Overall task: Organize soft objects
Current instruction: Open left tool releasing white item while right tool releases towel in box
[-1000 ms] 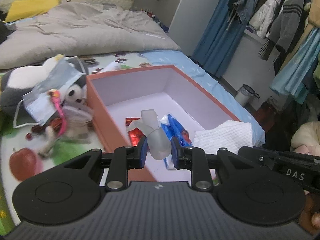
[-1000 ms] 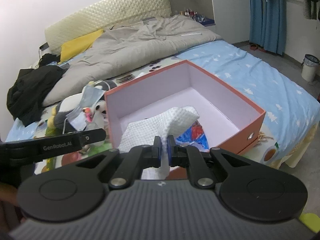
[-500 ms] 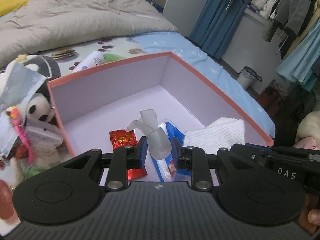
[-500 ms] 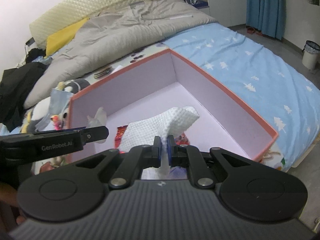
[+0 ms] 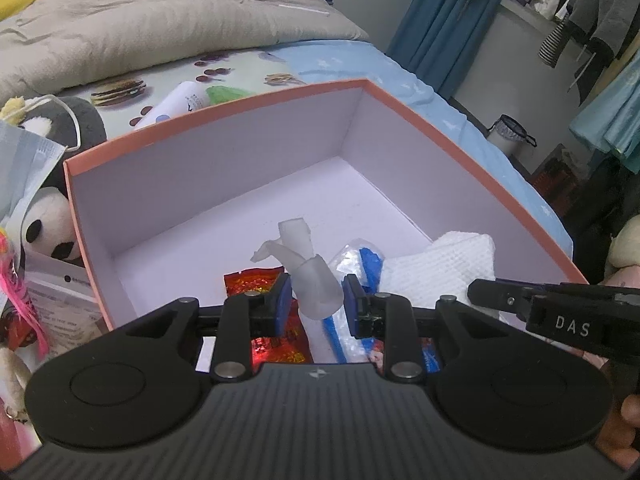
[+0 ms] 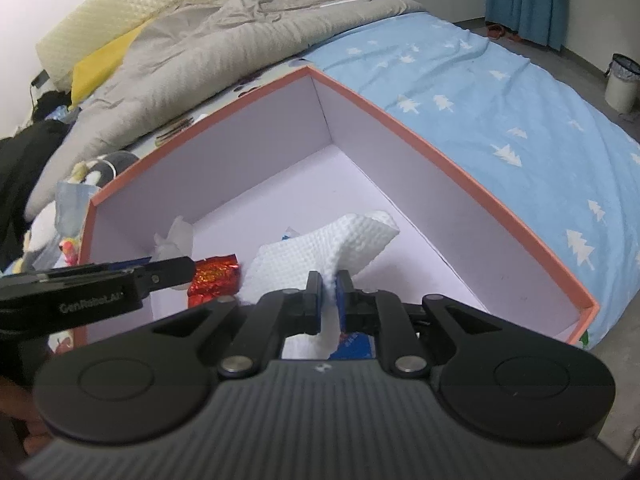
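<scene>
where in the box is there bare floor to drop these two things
Bare lilac floor runs along the far walls and far corner of the orange-rimmed cardboard box. The near side is crowded: shiny red foil packet, blue-and-clear plastic packet.

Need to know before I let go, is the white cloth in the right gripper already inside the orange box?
Over it, not resting inside: the white cloth hangs pinched in the right gripper above the orange box floor.

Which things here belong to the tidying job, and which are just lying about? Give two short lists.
Part of the job:
- box
- white cloth, in the right hand-held gripper
- clear glove, in the left hand-held gripper
- red packet in the box
- panda toy beside the box

Just lying about:
- grey duvet
- bin
- hanging clothes
</scene>
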### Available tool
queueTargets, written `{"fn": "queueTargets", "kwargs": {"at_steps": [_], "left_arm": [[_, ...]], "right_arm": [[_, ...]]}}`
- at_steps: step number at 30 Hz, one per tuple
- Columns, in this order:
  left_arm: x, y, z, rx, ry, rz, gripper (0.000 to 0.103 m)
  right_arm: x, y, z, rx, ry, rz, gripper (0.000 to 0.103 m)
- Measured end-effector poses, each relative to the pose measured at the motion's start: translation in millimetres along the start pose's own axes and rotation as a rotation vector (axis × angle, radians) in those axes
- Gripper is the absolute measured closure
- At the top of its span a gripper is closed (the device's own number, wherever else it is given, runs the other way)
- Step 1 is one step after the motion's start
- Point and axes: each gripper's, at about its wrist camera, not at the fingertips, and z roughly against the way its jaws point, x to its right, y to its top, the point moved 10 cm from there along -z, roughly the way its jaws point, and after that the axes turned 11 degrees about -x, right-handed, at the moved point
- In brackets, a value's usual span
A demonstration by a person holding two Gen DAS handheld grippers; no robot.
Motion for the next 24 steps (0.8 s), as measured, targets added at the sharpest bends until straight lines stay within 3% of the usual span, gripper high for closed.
{"fn": "queueTargets", "kwargs": {"at_steps": [4, 13, 24], "left_arm": [[-0.3, -3.7, 9.5, 0.010, 0.007, 0.003, 0.054], [2.3, -25.9, 68.6, 0.088, 0.019, 0.002, 0.054], [0.5, -82.4, 156.2, 0.192, 0.021, 0.030, 0.054]], "right_arm": [[-3.0, -4.7, 1.3, -0.021, 0.016, -0.008, 0.068], [-14.1, -18.8, 43.6, 0.050, 0.019, -0.013, 0.068], [-54.3, -55.6, 100.4, 0.120, 0.043, 0.022, 0.068]]}}
